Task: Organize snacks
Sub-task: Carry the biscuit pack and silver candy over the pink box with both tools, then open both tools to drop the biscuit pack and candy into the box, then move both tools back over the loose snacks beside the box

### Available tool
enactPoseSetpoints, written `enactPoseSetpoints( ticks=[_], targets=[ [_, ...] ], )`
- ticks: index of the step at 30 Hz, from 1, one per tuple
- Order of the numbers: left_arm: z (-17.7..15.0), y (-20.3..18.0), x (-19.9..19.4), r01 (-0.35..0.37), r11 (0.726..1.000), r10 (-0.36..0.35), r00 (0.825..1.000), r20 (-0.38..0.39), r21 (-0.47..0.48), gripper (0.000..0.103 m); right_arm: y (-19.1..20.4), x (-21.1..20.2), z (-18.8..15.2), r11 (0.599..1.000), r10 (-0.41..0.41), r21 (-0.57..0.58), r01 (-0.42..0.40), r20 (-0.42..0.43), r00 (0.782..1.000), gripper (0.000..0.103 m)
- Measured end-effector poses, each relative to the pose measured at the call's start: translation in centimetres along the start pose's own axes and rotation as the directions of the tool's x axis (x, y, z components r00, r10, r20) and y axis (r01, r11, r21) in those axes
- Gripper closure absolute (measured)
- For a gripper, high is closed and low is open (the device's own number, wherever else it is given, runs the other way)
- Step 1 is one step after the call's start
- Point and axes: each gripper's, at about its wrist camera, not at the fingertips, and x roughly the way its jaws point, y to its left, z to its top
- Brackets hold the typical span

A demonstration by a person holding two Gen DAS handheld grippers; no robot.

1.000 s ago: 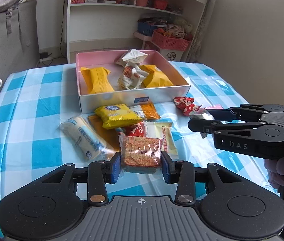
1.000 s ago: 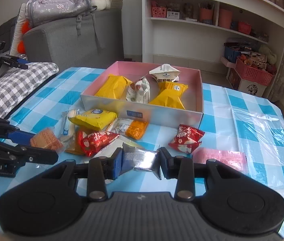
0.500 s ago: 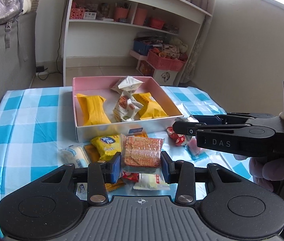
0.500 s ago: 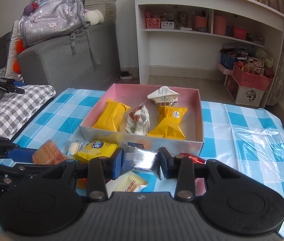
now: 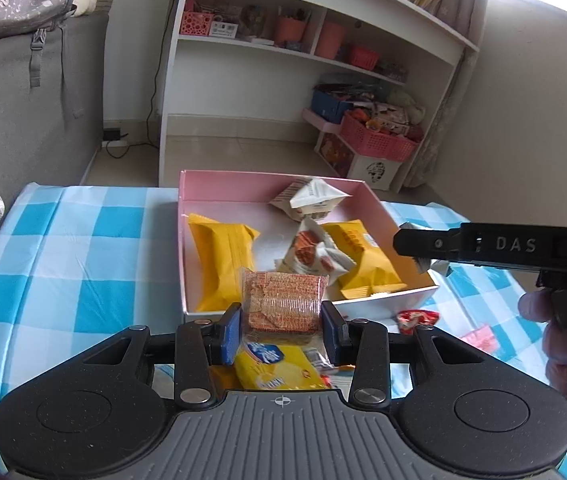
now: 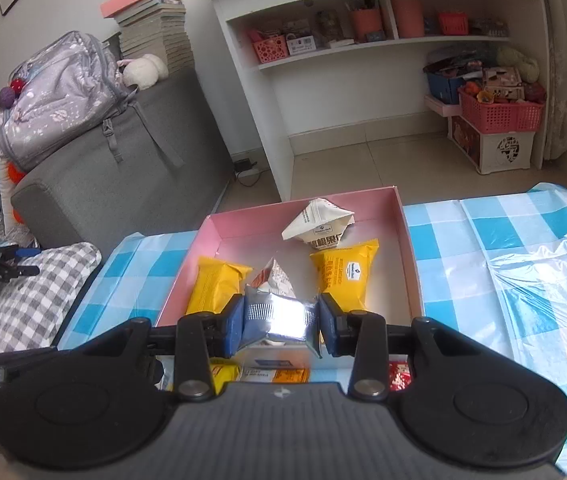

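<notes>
The left gripper [image 5: 281, 326] is holding a clear-wrapped packet of orange square crackers [image 5: 282, 301], its blue-padded fingers [image 5: 230, 334] closed narrowly on the packet's two sides. The right gripper [image 6: 279, 326] is pinching a shiny silver foil sachet [image 6: 277, 317] the same way, the foil crumpling slightly between its pads. Both snacks are hanging over the near wall of the shallow pink-lined cardboard box [image 5: 203, 184] on the blue-and-white checked desk [image 5: 63, 256].

To do this step well, each packet probably needs carrying clear past the near rim before letting go, and dropping onto bare floor: the gap between the left yellow pillow pack [image 5: 221, 258] and the white-and-red sachet [image 5: 311, 254] looks suitable for the crackers. Releasing low should be keeping the light foil from bouncing out.

Both grippers are pointing forward and tilted downward at the box, side by side; in the left wrist view the right one is reaching in from the right over the box's near corner, with a hand [image 5: 563, 344] gripping its handle.
</notes>
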Motion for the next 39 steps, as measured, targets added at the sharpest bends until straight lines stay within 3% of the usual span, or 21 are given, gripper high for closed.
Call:
enactPoseSetpoints(
  ticks=[7, 13, 26, 30, 39],
  targets=[
    [3.4, 0.1, 3.4, -0.076, 0.993, 0.076, 0.997, 0.003, 0.095, 0.065, -1.2, 3.5, 1.5, 0.999, -0.008, 0.049, 0.01, -0.04, 0.999, 0.067],
    [5.8, 0.7, 6.2, -0.092, 0.992, 0.092, 0.996, -0.001, 0.083, 0.065, -1.5, 5.8, 2.8, 0.997, -0.003, 0.081, 0.007, -0.052, 0.999, 0.067],
    [6.4, 0.8, 9.4, -0.105, 0.99, 0.107, 0.994, -0.015, 0.094, 0.064, -1.9, 8.2, 3.7, 0.994, -0.019, 0.102, 0.027, -0.082, 0.996, 0.065],
    [6.3, 0.9, 9.5, -0.102, 0.99, 0.103, 0.995, -0.009, 0.099, 0.06, -2.0, 8.0, 4.0, 0.993, -0.012, 0.115, 0.02, -0.07, 0.997, 0.053],
    [5.2, 0.2, 7.5, -0.092, 0.987, 0.093, 0.996, -0.001, 0.132, 0.032, -2.6, 6.5, 3.8, 0.991, -0.021, 0.134, 0.026, -0.036, 0.999, 0.026]
  ],
)
